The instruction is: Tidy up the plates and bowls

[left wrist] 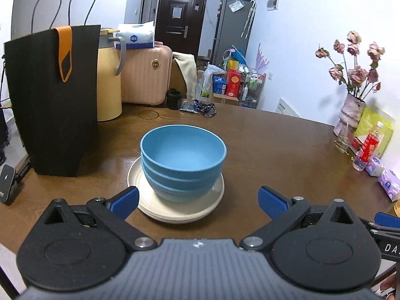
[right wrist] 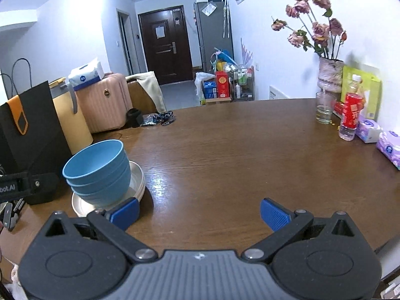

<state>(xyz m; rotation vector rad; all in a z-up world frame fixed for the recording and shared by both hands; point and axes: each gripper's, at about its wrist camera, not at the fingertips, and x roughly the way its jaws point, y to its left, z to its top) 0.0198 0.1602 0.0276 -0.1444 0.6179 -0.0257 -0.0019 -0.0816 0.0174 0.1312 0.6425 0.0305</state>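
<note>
Left wrist view, left gripper (left wrist: 198,201) spread, right gripper (right wrist: 199,213) spread, "bot.AI" lettering (right wrist: 7,189).

White walls (right wrist: 275,50), dark door (right wrist: 165,47), grey fridge (right wrist: 212,35), brown table (right wrist: 225,150).

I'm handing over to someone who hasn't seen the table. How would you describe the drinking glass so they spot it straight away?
Start at the vase of dried pink roses against the white wall at the brown table's far right edge. The clear drinking glass stands just in front of it, left of the red-labelled bottle. It is the only see-through, unlabelled tumbler there, with a little liquid at the bottom.
</note>
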